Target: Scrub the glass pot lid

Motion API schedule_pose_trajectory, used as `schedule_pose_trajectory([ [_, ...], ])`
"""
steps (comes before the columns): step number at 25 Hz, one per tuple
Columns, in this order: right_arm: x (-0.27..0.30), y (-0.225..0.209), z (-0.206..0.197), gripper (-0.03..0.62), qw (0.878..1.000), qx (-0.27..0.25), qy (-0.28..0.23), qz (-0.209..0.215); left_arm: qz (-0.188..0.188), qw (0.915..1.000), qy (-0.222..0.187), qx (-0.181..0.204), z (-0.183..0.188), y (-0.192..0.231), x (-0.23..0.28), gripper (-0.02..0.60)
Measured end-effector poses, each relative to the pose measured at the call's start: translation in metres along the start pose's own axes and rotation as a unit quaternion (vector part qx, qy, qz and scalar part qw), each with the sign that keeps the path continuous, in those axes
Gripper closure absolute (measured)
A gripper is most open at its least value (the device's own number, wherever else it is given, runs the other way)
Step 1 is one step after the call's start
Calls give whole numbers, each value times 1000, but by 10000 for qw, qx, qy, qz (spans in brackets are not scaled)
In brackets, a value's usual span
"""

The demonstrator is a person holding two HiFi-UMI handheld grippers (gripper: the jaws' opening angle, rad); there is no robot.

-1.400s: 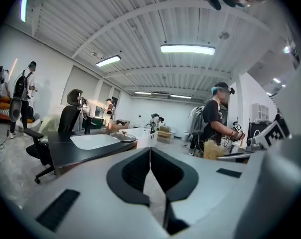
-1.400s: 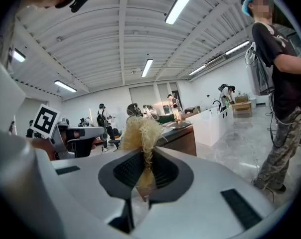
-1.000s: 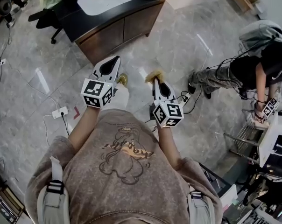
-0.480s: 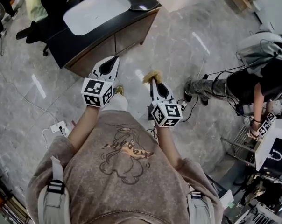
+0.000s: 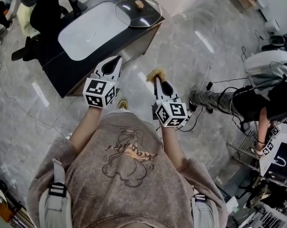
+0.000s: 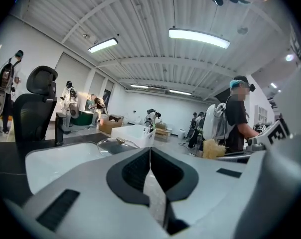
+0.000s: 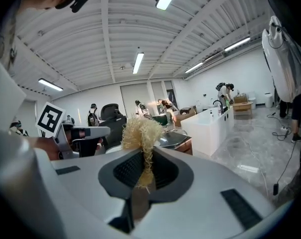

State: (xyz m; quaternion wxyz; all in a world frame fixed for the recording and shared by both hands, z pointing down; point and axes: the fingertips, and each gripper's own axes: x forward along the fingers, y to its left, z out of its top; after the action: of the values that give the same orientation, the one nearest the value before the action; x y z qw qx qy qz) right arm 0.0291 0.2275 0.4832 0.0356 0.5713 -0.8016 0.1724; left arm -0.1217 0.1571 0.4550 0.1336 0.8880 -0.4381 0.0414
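Lid (image 5: pixel 138 11) sits on desk (image 5: pixel 51 63) corner. Left claw (image 5: pixel 118 60) clenched, empty; right claw (image 5: pixel 157 81) clamps a scrubber (image 5: pixel 156 73), both well apart from lid.

The round glass pot lid (image 5: pixel 134 14), brown knob up, lies flat on the counter (image 5: pixel 51 63), well ahead of the left gripper (image 5: pixel 118 59). A straw-yellow fibre scrubber (image 5: pixel 156 74) sits clamped in the right gripper (image 5: pixel 158 81).

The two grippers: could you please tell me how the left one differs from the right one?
The left gripper has its jaws shut on nothing; the right gripper has its jaws shut on a yellow fibre scrubber. In the head view the left gripper overlaps the cabinet, the right gripper the floor. Both point forward.
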Motion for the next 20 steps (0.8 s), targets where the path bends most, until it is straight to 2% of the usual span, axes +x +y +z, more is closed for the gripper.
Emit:
schedule_pose_trajectory([
  [5,32,-20,17,553,9999,8,-87,-144,-56,10000,-1,-31,11,19,39,565],
  [10,57,-45,27,553,9996,46,-109,-261,-176,9994,19,-312,20,29,68,565],
  [15,95,-67,36,553,9998,61,-96,-185,-48,9998,14,-177,27,48,101,565],
  [20,144,-91,49,553,10000,36,-12,8,112,9997,22,-202,35,69,141,565],
])
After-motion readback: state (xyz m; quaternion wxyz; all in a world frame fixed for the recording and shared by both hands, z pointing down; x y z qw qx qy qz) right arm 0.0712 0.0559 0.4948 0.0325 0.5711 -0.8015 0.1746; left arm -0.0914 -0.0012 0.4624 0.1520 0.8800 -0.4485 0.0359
